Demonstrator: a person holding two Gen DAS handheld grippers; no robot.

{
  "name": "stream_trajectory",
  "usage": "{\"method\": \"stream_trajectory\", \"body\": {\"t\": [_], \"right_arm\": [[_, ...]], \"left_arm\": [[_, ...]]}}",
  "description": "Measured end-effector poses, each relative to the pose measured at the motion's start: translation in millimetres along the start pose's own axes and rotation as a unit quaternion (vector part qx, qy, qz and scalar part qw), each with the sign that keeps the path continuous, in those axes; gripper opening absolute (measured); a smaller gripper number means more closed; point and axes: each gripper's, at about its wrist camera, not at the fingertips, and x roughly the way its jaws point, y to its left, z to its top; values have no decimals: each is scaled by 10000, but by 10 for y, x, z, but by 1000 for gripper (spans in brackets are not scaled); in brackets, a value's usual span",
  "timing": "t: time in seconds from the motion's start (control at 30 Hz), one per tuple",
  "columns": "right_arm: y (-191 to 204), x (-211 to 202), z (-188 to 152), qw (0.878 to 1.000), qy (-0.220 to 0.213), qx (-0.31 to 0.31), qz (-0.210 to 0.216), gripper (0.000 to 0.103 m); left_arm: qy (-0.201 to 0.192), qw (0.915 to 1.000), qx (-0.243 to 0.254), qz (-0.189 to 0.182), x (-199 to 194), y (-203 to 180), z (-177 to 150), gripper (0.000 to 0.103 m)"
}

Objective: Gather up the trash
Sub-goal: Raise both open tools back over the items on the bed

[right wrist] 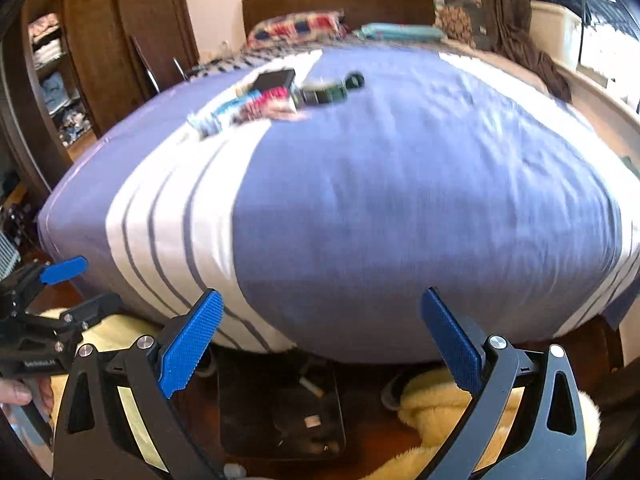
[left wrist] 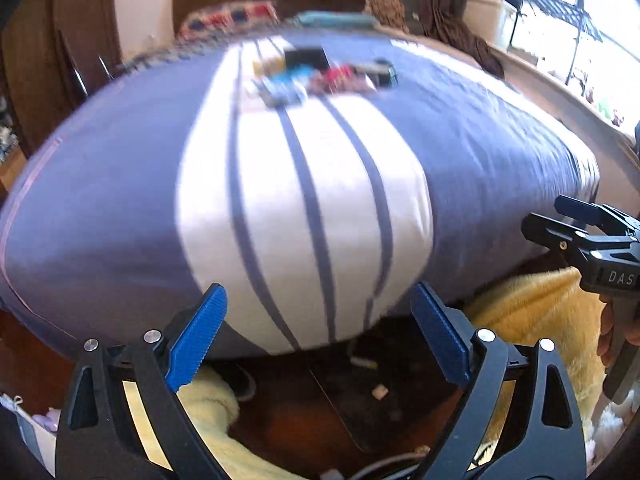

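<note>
A cluster of trash lies on the far middle of the bed: blue wrappers [left wrist: 282,88] [right wrist: 218,114], a red wrapper [left wrist: 340,78] [right wrist: 262,104], a black box [left wrist: 306,56] [right wrist: 276,78] and a dark green can-like item [left wrist: 380,70] [right wrist: 326,92]. My left gripper [left wrist: 320,338] is open and empty at the foot of the bed; it also shows in the right wrist view [right wrist: 76,288]. My right gripper [right wrist: 320,340] is open and empty beside it; it also shows in the left wrist view [left wrist: 560,216]. Both views are motion-blurred.
The bed has a blue and white striped cover [left wrist: 120,200] [right wrist: 400,200], with pillows [right wrist: 296,26] and a wooden headboard behind. A yellow fluffy rug [left wrist: 532,320] [right wrist: 440,408] and a dark flat scale [right wrist: 280,408] lie on the floor below. A wardrobe [right wrist: 52,60] stands left, a window right.
</note>
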Motion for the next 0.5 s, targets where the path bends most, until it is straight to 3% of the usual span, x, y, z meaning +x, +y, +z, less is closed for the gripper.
{"method": "stream_trajectory", "body": {"t": [0.17, 0.5], "right_arm": [[90, -110, 257, 9993, -277, -226, -67, 99], [196, 41, 739, 9979, -526, -369, -17, 99]], "left_arm": [[-286, 9995, -46, 127, -149, 127, 200, 91], [-359, 9986, -175, 341, 58, 464, 500, 91]]}}
